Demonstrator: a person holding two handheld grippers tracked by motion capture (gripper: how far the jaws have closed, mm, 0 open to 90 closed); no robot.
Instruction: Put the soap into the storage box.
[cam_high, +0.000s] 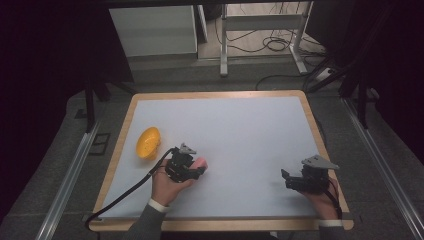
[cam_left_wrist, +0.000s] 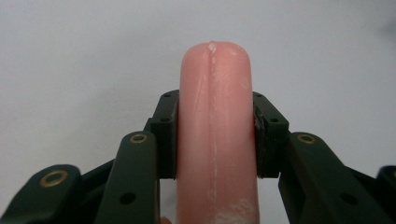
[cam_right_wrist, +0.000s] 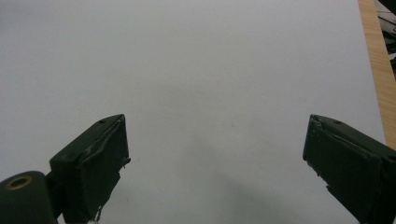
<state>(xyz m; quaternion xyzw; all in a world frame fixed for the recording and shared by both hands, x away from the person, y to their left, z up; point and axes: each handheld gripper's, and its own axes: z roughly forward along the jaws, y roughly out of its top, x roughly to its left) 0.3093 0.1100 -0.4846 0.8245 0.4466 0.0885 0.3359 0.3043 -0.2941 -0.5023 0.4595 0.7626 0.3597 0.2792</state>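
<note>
Left gripper (cam_left_wrist: 215, 140) was clamped across a pink sausage (cam_left_wrist: 215, 116), its pads on the sides near the rounded end, over the white table (cam_high: 240, 130). It looked light, smooth, perhaps slippery; mid-body grip seemed safest. Right gripper (cam_right_wrist: 215, 154) stood apart, empty. Yellow bowl (cam_high: 148, 142) lay nearby.

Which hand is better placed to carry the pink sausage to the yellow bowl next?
Left. The left claw is shut on the pink sausage, and the yellow bowl lies just beyond it. The right claw is open over bare table at the far side.
</note>
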